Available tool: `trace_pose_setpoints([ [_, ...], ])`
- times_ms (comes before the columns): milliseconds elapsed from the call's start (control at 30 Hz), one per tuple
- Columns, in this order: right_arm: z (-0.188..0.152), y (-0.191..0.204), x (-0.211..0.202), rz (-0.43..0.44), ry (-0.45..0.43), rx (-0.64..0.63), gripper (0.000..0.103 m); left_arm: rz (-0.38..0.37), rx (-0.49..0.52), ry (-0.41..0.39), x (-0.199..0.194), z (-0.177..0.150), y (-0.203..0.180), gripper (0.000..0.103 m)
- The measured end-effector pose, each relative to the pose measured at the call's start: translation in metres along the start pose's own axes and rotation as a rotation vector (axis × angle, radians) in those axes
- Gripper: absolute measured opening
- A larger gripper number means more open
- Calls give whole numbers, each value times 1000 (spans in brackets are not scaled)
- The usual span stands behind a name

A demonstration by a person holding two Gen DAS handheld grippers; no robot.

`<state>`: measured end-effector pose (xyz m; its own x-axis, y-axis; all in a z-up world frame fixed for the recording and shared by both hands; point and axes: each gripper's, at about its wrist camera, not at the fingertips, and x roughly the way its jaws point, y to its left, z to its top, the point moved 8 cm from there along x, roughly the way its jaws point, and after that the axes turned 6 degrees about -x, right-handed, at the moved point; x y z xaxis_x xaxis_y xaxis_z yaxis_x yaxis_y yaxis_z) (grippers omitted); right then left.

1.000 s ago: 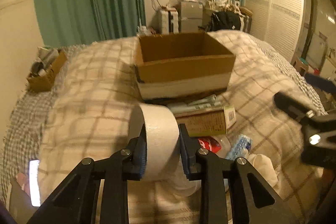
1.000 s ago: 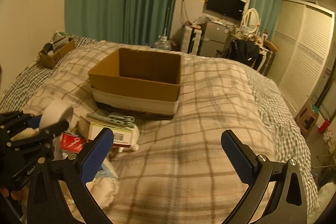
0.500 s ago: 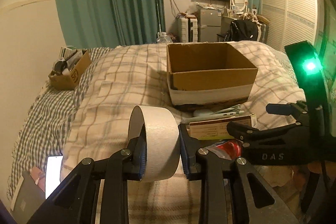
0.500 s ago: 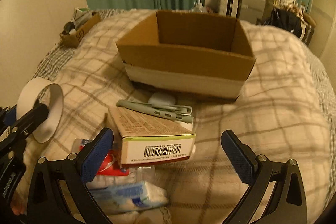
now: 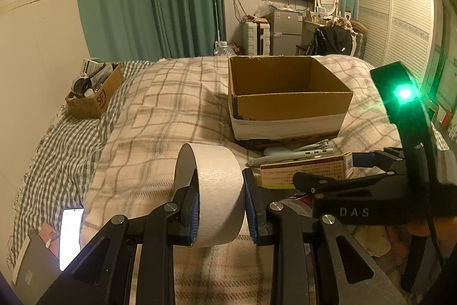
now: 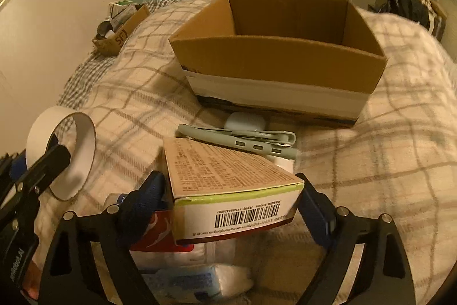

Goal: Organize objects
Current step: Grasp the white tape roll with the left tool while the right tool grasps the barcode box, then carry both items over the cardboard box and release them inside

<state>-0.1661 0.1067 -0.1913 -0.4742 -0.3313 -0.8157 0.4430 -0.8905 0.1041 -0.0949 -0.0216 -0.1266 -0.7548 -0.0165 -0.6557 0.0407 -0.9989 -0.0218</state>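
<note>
The cardboard box ahead of both grippers showed only bare inner walls, so the sorting looked barely begun; its floor was hidden from both views. The left gripper was pinching a roll of tape, its pads pressed on the roll's flat sides, held clear of the blanket and short of the box. The right gripper had just been closing around a printed carton, one finger on each side; whether the pads already pressed it I could not tell.

Still left, by my reading: the carton, a grey hub with a row of ports just beyond it, a white rounded case against the box's foot, and soft packets under the right gripper.

The box was stiff brown board banded with white tape. The roll was a smooth, pale paper ring, hollow. The carton was thin, sharp-edged card with a barcode. The blanket was fuzzy plaid, lumpy underfoot.
</note>
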Motion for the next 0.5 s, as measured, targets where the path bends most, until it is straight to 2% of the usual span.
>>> trace_pose_setpoints([
  [167,9,1,-30,-59,-80,-36,87,-19,-19,15,1,0,3,27],
  [300,22,-1,-63,-116,-144,-67,85,-66,-58,46,3,6,5,27],
  [500,50,-4,-124,-162,-247,-122,85,-120,-59,36,-7,31,-2,27],
])
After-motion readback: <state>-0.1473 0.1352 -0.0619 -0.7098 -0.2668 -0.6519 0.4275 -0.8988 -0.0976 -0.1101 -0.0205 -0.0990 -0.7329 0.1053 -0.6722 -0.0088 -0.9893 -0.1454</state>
